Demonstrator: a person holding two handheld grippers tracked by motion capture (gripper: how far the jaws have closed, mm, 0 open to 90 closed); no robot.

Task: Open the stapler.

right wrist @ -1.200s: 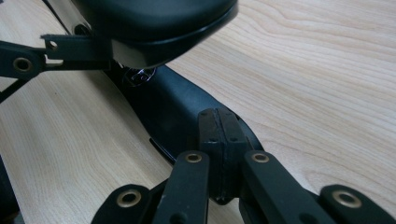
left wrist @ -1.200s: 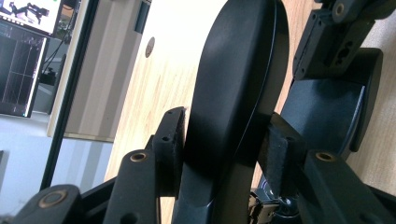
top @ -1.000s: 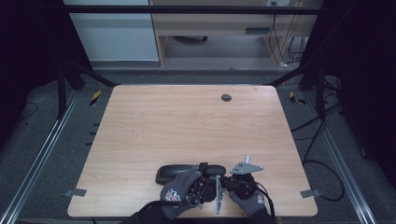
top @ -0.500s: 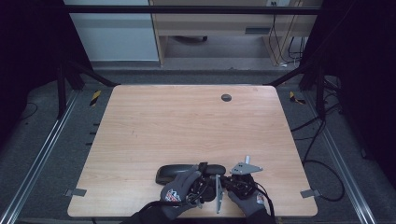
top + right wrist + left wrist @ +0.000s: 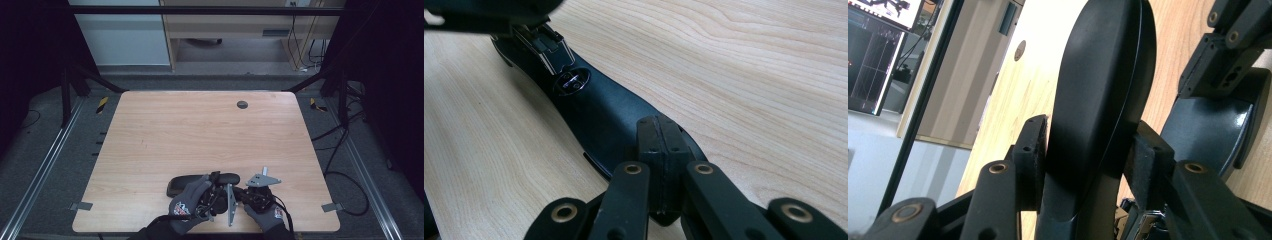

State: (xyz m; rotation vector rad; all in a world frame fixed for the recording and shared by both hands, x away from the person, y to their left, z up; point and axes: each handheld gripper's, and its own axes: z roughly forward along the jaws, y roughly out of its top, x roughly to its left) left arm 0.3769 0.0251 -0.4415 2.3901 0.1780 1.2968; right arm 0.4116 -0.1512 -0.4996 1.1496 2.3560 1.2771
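Observation:
A long black hinged case (image 5: 200, 182) lies near the table's front edge, just ahead of two gloved hands. In the left gripper view my left gripper (image 5: 1088, 150) is shut on the case's curved upper shell (image 5: 1103, 75), one pad pressed to each side of it. The glossy lower half (image 5: 1208, 130) lies flat on the wood beside it. My right gripper (image 5: 659, 137) is shut, its pads together, its tips resting on that lower half (image 5: 599, 110) near a small metal hinge (image 5: 571, 80). From above, the left gripper (image 5: 212, 192) and the right gripper (image 5: 243, 192) meet at the case's right end.
The wooden table (image 5: 200, 130) stretches bare beyond the case, with a round dark grommet (image 5: 242, 104) near its far edge. Cables (image 5: 345, 165) trail on the floor at the right. Pale cabinets (image 5: 125, 35) stand behind the table.

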